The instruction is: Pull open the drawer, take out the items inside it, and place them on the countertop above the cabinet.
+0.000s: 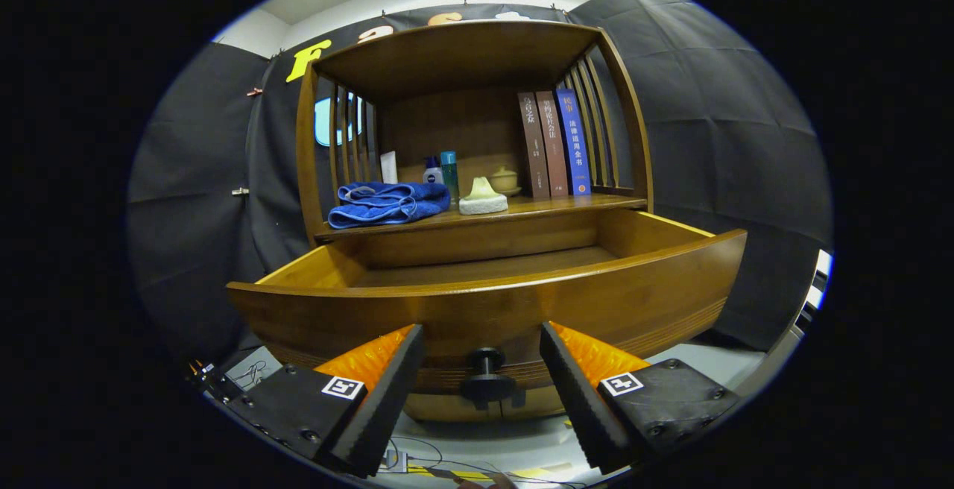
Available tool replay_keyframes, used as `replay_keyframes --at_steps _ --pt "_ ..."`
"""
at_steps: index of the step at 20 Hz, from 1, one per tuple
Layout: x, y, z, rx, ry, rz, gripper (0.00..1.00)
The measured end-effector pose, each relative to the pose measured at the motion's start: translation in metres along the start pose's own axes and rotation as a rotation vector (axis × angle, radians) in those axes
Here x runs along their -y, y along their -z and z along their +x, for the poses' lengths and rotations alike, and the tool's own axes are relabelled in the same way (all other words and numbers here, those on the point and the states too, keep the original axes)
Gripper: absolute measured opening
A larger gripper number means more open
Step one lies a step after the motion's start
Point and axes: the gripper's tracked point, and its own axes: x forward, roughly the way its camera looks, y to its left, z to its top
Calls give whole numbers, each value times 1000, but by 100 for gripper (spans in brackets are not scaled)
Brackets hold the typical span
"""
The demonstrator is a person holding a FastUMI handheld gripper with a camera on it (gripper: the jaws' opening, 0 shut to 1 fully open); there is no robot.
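Two fingers of the gripper [482, 377] stand apart, either side of the knob [486, 379], seemingly not touching it. Beyond, the drawer [492, 303] is pulled open. On the countertop [566, 206] above: blue towel [386, 202], bottles [443, 171], books [555, 143].

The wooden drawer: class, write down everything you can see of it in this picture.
The brown wooden drawer stands pulled open below the cabinet's countertop. Its glossy curved front carries fine grooves near the bottom and a dark round knob. The visible part of its floor looks bare; the front hides the nearest part. The open gripper has its ridged black fingers either side of the knob, not touching it.
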Motion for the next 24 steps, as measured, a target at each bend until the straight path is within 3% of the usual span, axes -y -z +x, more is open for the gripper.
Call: replay_keyframes --at_steps 7,24 --pt "-1 -7 14 3 -1 3 99" --pt "-3 -31 118 -3 2 -4 99"
